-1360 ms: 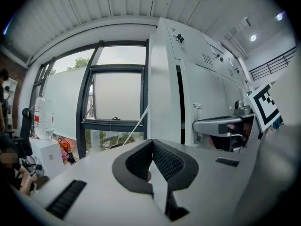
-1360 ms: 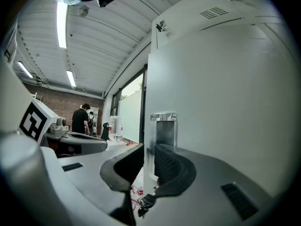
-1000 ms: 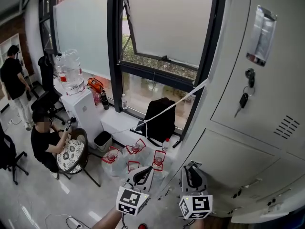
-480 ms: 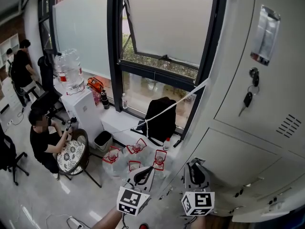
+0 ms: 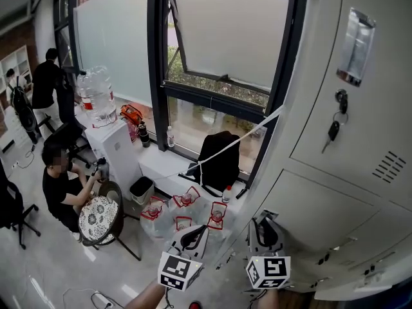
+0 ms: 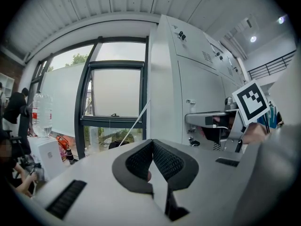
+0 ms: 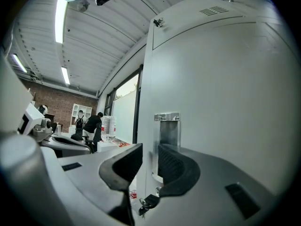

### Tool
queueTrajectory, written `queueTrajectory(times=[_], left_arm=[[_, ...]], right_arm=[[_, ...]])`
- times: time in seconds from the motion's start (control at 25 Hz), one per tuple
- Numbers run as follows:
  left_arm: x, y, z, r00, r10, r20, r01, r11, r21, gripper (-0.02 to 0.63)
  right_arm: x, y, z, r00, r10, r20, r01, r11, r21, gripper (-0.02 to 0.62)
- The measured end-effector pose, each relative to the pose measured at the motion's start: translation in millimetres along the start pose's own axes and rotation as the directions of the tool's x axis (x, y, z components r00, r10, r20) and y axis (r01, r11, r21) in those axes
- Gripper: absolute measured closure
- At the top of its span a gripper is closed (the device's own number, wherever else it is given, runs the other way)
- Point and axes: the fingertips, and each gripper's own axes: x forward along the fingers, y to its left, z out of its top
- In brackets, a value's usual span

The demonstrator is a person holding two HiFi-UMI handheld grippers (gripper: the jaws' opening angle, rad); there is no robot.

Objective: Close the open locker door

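The grey locker door (image 5: pixel 360 108) stands at the right, with a label holder (image 5: pixel 355 47) and a hanging key (image 5: pixel 333 131). My right gripper (image 5: pixel 262 227) is low against the locker bank's left edge. In the right gripper view the door (image 7: pixel 225 102) fills the frame, and its left edge runs down into the gap of my right gripper (image 7: pixel 150 157). Those jaws have just been opening; the door's edge is between them and neither pad visibly presses on it. The key (image 7: pixel 149 202) dangles below. My left gripper (image 5: pixel 192 235) hangs beside it, away from the lockers, pads (image 6: pixel 164 159) meeting on nothing.
A tall window (image 5: pixel 225 56) is left of the lockers, with a black bag (image 5: pixel 219 159) on its sill and red-and-white bags (image 5: pixel 183 208) on the floor. A person (image 5: pixel 61 185) sits by a round chair (image 5: pixel 100 217). A water dispenser (image 5: pixel 112 147) stands behind.
The standing person at the far left has walked toward the water bottles. Both grippers have stayed almost where they were beside the lockers.
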Motion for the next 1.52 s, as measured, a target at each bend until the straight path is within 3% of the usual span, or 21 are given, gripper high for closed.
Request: queueTrajectory(times=[0.24, 0.6, 1.24, 1.52], left_arm=[[-7.9, -0.2, -0.4, 1.0, 0.012, -0.001, -0.012, 1.0, 0.004, 0.584], [-14.9, -15.1, 6.6, 1.0, 0.001, 0.016, -0.001, 1.0, 0.013, 0.584], [-30.6, -90.3, 11.5, 0.994, -0.1, 0.039, 0.098, 0.994, 0.037, 0.584], [-38.2, -120.8, -3.2, 0.989, -0.145, 0.015, 0.145, 0.989, 0.042, 0.584]], right_arm=[[-8.5, 4.9, 5.2, 0.999, 0.004, 0.035, -0.004, 1.0, 0.007, 0.391], [-28.8, 4.0, 7.6, 0.999, 0.007, 0.034, -0.007, 1.0, 0.003, 0.368], [-142.2, -39.0, -2.7, 0.99, -0.139, 0.025, 0.14, 0.99, -0.032, 0.466], [-182.4, -34.4, -18.8, 0.986, -0.167, -0.004, 0.167, 0.986, 0.01, 0.552]])
